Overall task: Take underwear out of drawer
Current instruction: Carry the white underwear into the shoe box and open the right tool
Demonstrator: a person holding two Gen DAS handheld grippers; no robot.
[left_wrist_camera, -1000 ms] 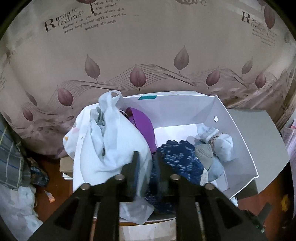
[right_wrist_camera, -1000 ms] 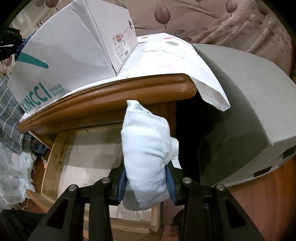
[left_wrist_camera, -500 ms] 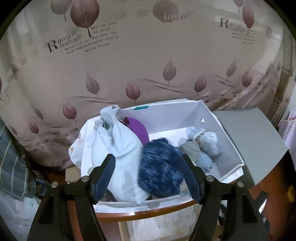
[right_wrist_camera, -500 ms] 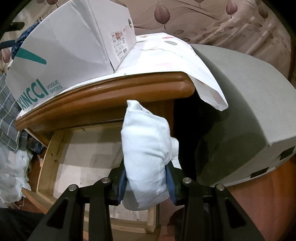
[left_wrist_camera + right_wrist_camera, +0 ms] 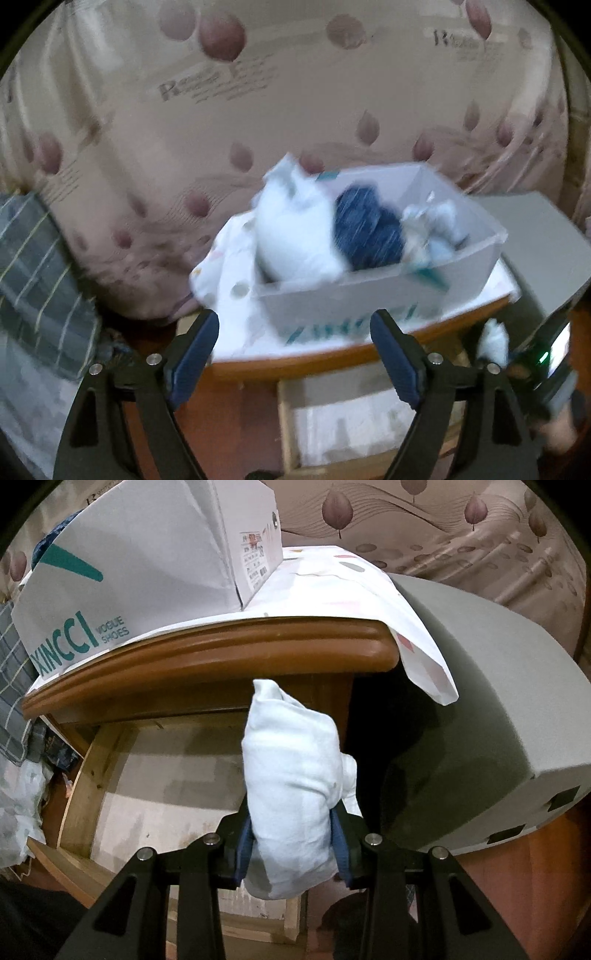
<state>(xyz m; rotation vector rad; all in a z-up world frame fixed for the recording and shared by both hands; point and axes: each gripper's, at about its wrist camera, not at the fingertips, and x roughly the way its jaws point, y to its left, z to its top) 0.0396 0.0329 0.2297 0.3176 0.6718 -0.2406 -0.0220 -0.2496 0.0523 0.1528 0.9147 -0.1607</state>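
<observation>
My right gripper (image 5: 293,843) is shut on a rolled pale blue piece of underwear (image 5: 291,782), held above the open wooden drawer (image 5: 79,775) under the table edge. In the left wrist view that same piece (image 5: 493,341) shows small at the right. My left gripper (image 5: 295,354) hangs in front of the table, its jaws opening wide with nothing between them. The white shoe box (image 5: 369,299) on the table holds a pale blue garment (image 5: 295,232), a dark blue one (image 5: 365,230) and light socks (image 5: 436,229).
A brown wooden table (image 5: 221,657) carries a white cloth (image 5: 332,587) under the box. A grey appliance (image 5: 480,701) stands to the right. A leaf-patterned curtain (image 5: 184,110) hangs behind. Plaid fabric (image 5: 33,266) lies at the left.
My left gripper let go of the pale blue garment in the box, opened and drew back from the box toward the drawer front. The right gripper kept still with its underwear.
</observation>
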